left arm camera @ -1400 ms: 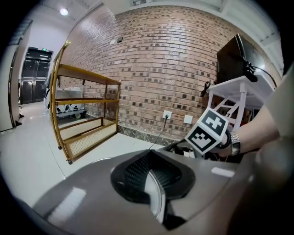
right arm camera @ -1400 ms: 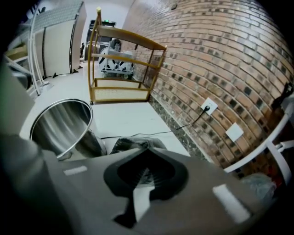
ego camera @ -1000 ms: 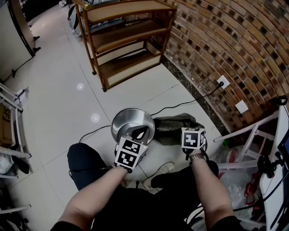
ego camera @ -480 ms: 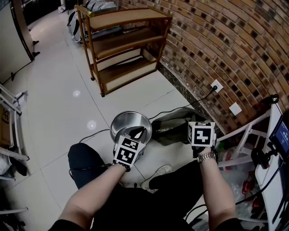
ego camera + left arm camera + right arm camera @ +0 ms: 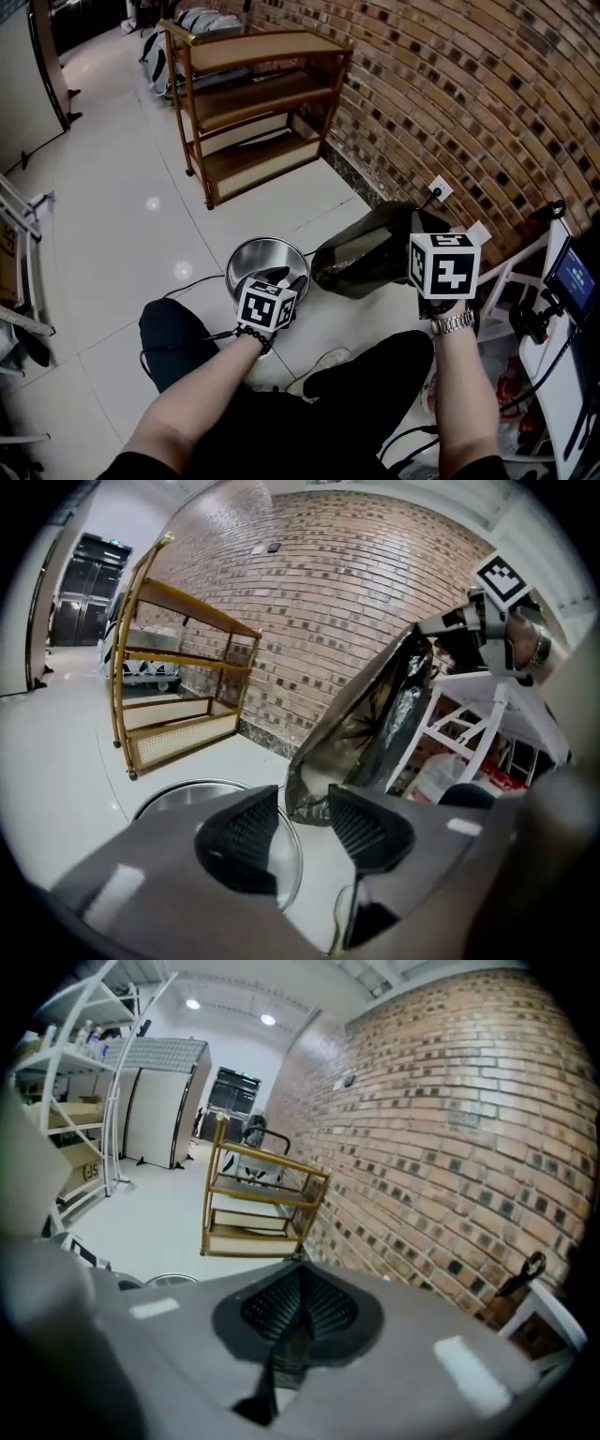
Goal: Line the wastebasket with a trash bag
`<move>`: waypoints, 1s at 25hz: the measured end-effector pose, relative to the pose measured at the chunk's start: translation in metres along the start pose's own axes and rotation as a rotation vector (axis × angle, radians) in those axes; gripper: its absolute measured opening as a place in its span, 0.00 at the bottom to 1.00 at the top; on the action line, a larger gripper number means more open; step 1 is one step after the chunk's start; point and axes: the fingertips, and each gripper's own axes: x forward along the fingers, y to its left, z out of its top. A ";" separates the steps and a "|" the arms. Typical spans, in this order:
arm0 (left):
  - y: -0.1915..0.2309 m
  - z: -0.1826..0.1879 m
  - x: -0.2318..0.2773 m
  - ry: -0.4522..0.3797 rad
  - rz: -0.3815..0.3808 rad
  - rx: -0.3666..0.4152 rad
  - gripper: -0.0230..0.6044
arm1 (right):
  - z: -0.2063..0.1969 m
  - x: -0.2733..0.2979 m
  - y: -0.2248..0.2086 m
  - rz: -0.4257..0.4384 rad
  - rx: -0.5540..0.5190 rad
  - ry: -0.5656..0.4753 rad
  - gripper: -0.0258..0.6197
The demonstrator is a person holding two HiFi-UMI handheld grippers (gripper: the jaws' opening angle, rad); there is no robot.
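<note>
A round steel wastebasket (image 5: pixel 255 260) stands on the white floor, its rim (image 5: pixel 178 794) low in the left gripper view. My left gripper (image 5: pixel 281 278) hovers over its near edge; its jaws are opening and hold nothing, the pads (image 5: pixel 242 836) apart. A dark trash bag (image 5: pixel 364 249) hangs in the air right of the basket, its lower end (image 5: pixel 314 794) showing beyond the left jaws. My right gripper (image 5: pixel 418 236) is raised and shut on the bag's top edge, with a strip of dark film (image 5: pixel 296 1327) pinched between its pads.
A wooden shelf unit (image 5: pixel 251 103) stands behind the basket against the brick wall (image 5: pixel 469 103). A cable runs from a wall socket (image 5: pixel 438 190) across the floor. A white frame (image 5: pixel 511 272) and plastic bags are at the right. The person's legs and a shoe (image 5: pixel 323 364) are below.
My right gripper rose with the trash bag, lifting it off the floor. The left gripper stayed over the wastebasket and its jaws opened.
</note>
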 end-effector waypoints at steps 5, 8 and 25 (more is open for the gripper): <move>0.005 0.002 0.004 -0.001 -0.008 -0.063 0.31 | 0.039 -0.029 0.006 0.030 -0.025 -0.075 0.04; 0.010 0.007 0.005 0.001 -0.001 -0.081 0.34 | 0.058 -0.045 0.011 0.051 -0.034 -0.114 0.04; 0.076 0.008 -0.048 -0.067 0.194 -0.075 0.16 | 0.078 -0.068 0.057 0.199 -0.043 -0.168 0.04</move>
